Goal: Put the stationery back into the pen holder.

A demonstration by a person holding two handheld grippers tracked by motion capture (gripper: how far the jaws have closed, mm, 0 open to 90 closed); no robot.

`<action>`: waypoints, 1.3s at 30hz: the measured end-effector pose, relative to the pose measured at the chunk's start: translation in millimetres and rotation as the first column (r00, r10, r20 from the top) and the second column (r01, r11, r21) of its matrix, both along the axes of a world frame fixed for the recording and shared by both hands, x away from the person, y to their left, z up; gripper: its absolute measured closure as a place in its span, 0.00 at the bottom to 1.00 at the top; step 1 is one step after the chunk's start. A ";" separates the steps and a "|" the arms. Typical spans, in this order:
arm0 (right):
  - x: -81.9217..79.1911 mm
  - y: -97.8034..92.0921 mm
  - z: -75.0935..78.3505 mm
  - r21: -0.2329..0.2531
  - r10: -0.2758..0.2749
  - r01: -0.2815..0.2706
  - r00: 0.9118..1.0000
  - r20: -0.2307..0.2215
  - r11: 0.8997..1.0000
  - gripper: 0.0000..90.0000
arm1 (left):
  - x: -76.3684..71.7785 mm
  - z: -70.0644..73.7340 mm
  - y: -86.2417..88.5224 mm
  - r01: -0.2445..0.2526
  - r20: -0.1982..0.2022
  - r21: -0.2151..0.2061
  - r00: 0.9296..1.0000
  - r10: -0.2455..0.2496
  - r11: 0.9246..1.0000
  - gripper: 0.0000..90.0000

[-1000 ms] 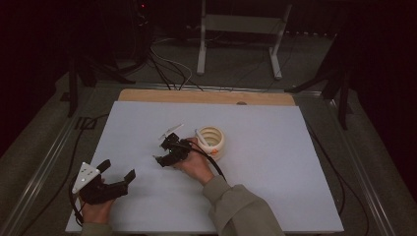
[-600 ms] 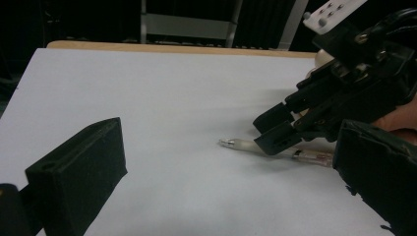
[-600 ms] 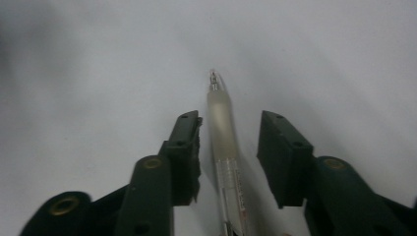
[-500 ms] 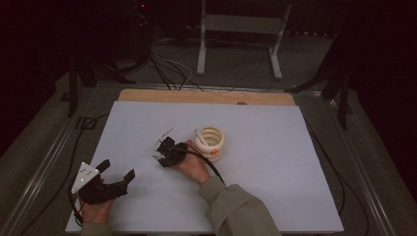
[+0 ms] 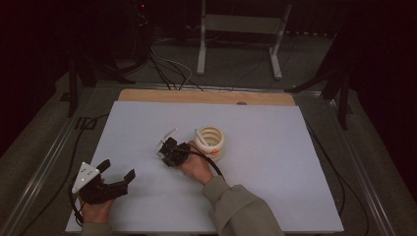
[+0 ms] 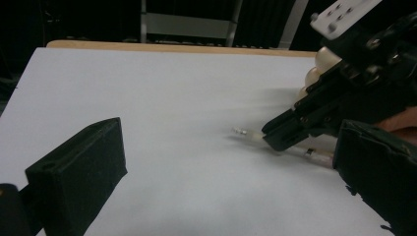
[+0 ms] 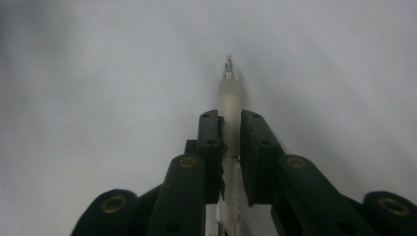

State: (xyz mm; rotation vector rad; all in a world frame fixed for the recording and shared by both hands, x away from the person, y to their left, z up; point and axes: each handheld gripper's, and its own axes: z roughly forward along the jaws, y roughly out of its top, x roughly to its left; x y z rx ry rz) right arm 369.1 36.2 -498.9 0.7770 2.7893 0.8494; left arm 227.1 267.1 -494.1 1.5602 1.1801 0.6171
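While gripping a slim white pen (image 7: pixel 229 105) between nearly closed jaws, right gripper (image 5: pixel 169 149) near the middle of the white table (image 5: pixel 275 172), just left of a cream ribbed cup (image 5: pixel 210 141). Held by a hand (image 5: pixel 196 167) in an olive sleeve (image 5: pixel 241 211) reaching in from the bottom edge of the high view. Pen lying low along the tabletop, pinched around its pale barrel, tip poking out past the jaw ends and pointing away from the cup; touching the surface or just above it, cannot tell. Rear part of the pen trailing back under the gripper. From the left gripper view, same pen (image 6: pixel 253 134) seen side-on, clear tip at the left, barrel vanishing into the right gripper (image 6: pixel 280 140), cream cup (image 6: pixel 322 61) partly visible behind it.

Left gripper (image 5: pixel 115 177) near the front left corner of the table, well apart from the pen and cup. Jaws spread wide, nothing between them, bare white table in the gap. Grey three-cornered plate (image 5: pixel 84 175) on top, tilted toward the left edge. Held by the other hand (image 5: pixel 96 209) at the bottom of the high view.

Inside the cup, a second thin white stick (image 5: pixel 200 136) leaning against the rim, kind unclear. Small orange mark on the cup's right side.

Beyond the table, a strip of bare wood (image 5: pixel 206 97) along the far edge, then a dark floor with loose cables (image 5: pixel 169 66) and the legs of a white metal stand (image 5: pixel 238 44).
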 end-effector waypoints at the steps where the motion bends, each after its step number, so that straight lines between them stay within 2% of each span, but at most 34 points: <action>1: 0.0 -1.6 2.3 0.007 -0.001 0.001 1.000 0.010 1.000 0.89 | 0.1 0.0 -0.1 0.000 0.000 0.001 1.000 0.000 1.000 0.00; 8: -4.4 -7.4 15.5 0.031 0.008 -0.009 0.999 0.040 0.999 0.89 | 0.3 -0.1 -1.1 0.003 -0.001 0.003 1.000 -0.003 1.000 0.00; 26: -9.1 -19.7 34.1 0.122 -0.016 0.010 0.999 0.051 0.992 0.89 | 1.3 -1.2 -2.3 0.005 -0.006 0.006 1.000 -0.005 1.000 0.00; 32: -8.8 -26.5 42.2 0.182 -0.040 0.032 0.998 0.038 0.983 0.89 | 1.4 -1.1 -2.9 0.007 -0.006 0.005 1.000 -0.007 1.000 0.00; 39: -8.3 -34.0 51.6 0.217 -0.060 0.046 0.997 0.056 0.975 0.89 | 1.2 -1.2 -3.0 0.007 -0.007 0.006 1.000 -0.007 1.000 0.00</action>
